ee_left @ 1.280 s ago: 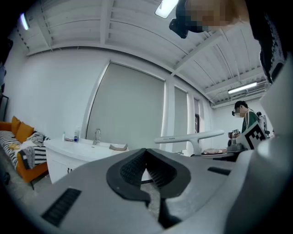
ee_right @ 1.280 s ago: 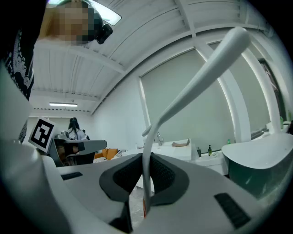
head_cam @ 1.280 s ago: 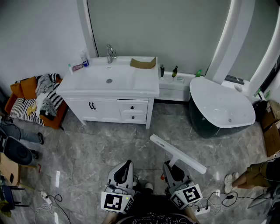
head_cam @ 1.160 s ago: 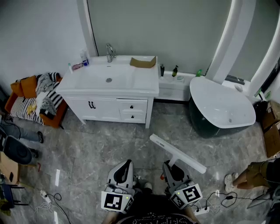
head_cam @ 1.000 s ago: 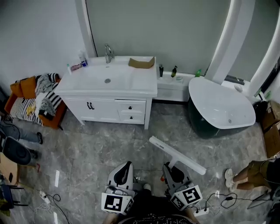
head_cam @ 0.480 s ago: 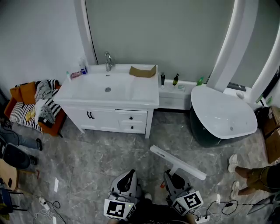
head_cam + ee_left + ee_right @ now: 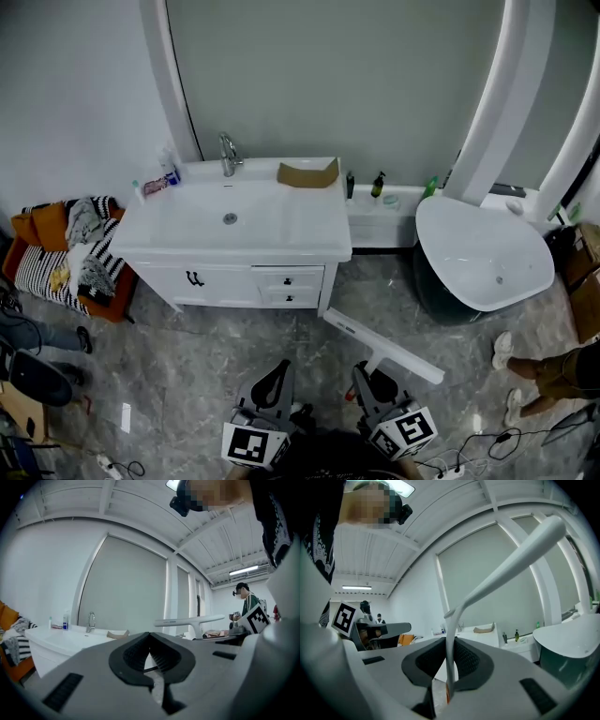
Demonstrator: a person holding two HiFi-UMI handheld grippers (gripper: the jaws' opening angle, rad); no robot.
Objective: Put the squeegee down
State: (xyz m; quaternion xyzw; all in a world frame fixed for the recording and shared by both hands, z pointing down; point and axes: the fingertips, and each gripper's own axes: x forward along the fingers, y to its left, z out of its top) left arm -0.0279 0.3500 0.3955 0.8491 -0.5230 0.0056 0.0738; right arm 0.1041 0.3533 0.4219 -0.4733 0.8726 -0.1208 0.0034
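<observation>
The right gripper (image 7: 449, 667) jaws clamp the squeegee (image 7: 506, 569) by its thin handle. It is probably light, stiff and blade-heavy above them. The left gripper (image 7: 150, 637) is closed and empty.

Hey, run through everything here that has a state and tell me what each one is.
squeegee: held off the floor by its handle
right gripper: shut on the squeegee handle
left gripper: shut, empty
vanity drawers: closed
vanity door: closed

From my remote seat I see a smooth white plastic squeegee (image 7: 384, 347) at lower centre over glossy grey marble-look floor (image 7: 216, 328), a shiny chrome metal tap (image 7: 226, 153) on the gloss-white basin (image 7: 309, 225), and soft striped cloth (image 7: 42, 267) at mid left.
</observation>
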